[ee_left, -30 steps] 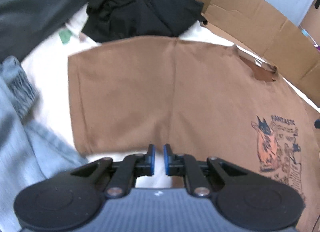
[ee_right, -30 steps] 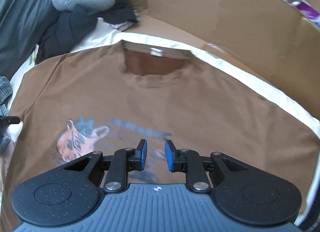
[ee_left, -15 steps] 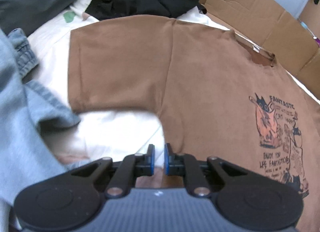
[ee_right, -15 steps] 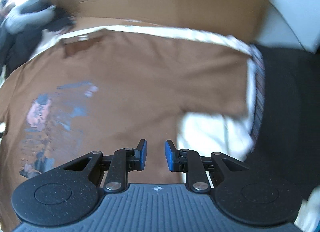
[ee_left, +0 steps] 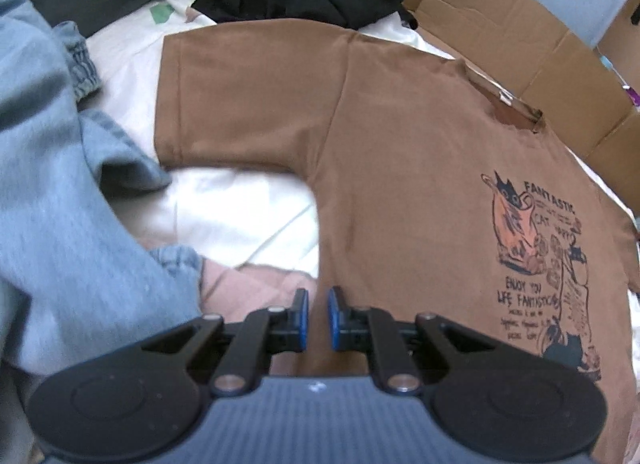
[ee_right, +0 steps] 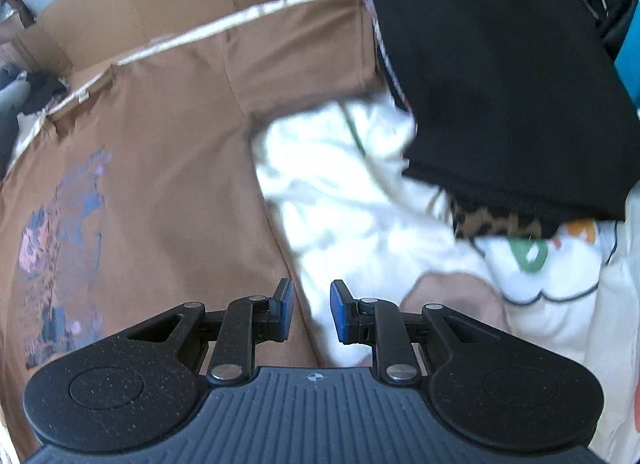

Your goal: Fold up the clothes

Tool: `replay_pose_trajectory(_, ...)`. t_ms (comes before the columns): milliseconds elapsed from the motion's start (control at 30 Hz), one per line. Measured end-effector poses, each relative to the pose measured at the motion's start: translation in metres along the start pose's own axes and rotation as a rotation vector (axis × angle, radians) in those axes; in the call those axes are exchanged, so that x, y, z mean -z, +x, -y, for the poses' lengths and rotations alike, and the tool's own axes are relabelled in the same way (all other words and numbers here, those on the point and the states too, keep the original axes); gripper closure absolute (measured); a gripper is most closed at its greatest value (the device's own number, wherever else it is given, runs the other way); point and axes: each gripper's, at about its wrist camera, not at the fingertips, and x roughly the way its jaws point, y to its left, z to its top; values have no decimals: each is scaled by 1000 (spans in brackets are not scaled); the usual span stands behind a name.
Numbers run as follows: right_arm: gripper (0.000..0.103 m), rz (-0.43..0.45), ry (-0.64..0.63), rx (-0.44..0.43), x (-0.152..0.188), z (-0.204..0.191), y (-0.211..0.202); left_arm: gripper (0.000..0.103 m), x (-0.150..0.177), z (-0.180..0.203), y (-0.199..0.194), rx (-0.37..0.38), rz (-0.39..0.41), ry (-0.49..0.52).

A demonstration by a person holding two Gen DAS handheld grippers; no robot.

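the brown t-shirt point(ee_left: 420, 152) is lying spread flat, print side up, on a bed covered by a white sheet point(ee_left: 248, 204), its collar toward the cardboard point(ee_left: 520, 36) along the bed's far edge. the left claw point(ee_left: 318, 318) is hovering over the shirt's side edge below the sleeve, jaws narrowed to a thin gap with nothing pinched; whether the tips are touching cloth is hard to tell. the right claw point(ee_right: 311, 314) is hanging over the opposite side edge, jaws standing moderately apart and empty. the right wrist view is blurring the print point(ee_right: 60, 248) beyond reading. the shirt's hem is being cut off in both views. a black garment point(ee_right: 508, 76) is covering part of a leopard-patterned piece point(ee_right: 500, 224). light blue denim point(ee_left: 52, 224) is crowding the left view's edge.
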Motion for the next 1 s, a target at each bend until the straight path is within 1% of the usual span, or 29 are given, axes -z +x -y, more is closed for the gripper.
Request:
replay_pose_trajectory(167, 76, -33, -18, -1, 10, -1, 9, 92, 4, 1, 5, -15, -13, 3)
replay_pose_trajectory(333, 76, -58, -79, 12, 12, -3, 16, 87, 8, 2, 6, 0, -37, 16)
replay_pose_trajectory(367, 75, -60, -84, 12, 12, -3, 16, 87, 10, 3, 7, 0, -40, 20)
replay_pose_trajectory(400, 71, -61, -89, 12, 12, -3, 17, 87, 11, 4, 7, -1, -43, 25)
replay_pose_trajectory(467, 67, -62, -107, 13, 13, -4, 19, 87, 12, 4, 8, -1, -46, 29)
replay_pose_trajectory(633, 67, -61, -172, 4, 12, -12, 22, 87, 13, 8, 10, -14, -50, 33)
replay_pose_trajectory(700, 67, -41, -192, -8, 9, -17, 19, 87, 13, 7, 11, -10, -49, 32)
replay_pose_trajectory(800, 67, -9, -200, -43, 3, -22, 15, 96, 13, 5, 10, -6, -53, 27)
replay_pose_trajectory(867, 67, -13, -211, -62, 0, -26, 18, 98, 14, 6, 7, -12, -49, 32)
replay_pose_trajectory(933, 67, -8, -233, -45, -2, -29, 22, 99, 14, 5, 3, -28, -42, 27)
replay_pose_trajectory(1000, 67, -6, -217, -33, -5, -26, 26, 99, 14, 2, 1, -36, -38, 12)
